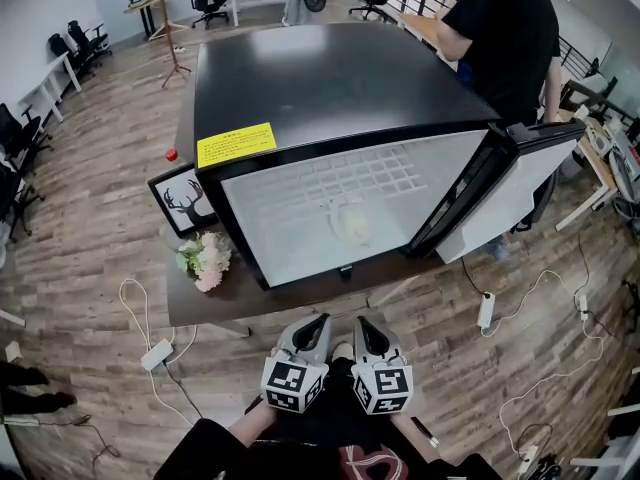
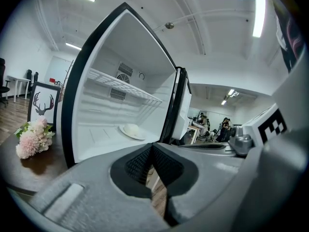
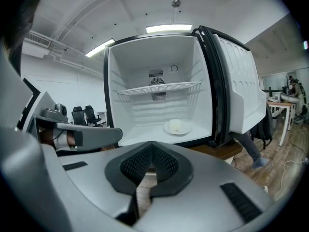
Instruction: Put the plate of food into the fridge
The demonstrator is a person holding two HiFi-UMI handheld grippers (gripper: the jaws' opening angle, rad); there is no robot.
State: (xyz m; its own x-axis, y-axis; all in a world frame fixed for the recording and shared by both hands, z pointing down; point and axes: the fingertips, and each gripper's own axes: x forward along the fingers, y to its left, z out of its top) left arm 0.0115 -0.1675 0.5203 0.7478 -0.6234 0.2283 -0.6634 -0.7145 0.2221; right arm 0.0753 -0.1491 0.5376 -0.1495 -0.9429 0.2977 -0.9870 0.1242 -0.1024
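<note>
A black mini fridge [image 1: 340, 98] stands on a low table with its door [image 1: 510, 183] swung open to the right. Inside, a white plate of pale food [image 1: 352, 223] rests on the fridge floor, under a wire shelf [image 3: 159, 88]. The plate [image 2: 131, 131] shows in the left gripper view, and in the right gripper view the plate [image 3: 176, 126] lies centre-right. My left gripper [image 1: 316, 326] and right gripper [image 1: 365, 328] hang side by side in front of the table, well short of the fridge. Both are shut with nothing between the jaws.
A bunch of pink flowers [image 1: 205, 260] and a framed deer picture [image 1: 185, 200] sit on the dark table [image 1: 200, 303] left of the fridge. A person in black [image 1: 505, 38] stands behind the open door. Cables and a power strip [image 1: 155, 353] lie on the wooden floor.
</note>
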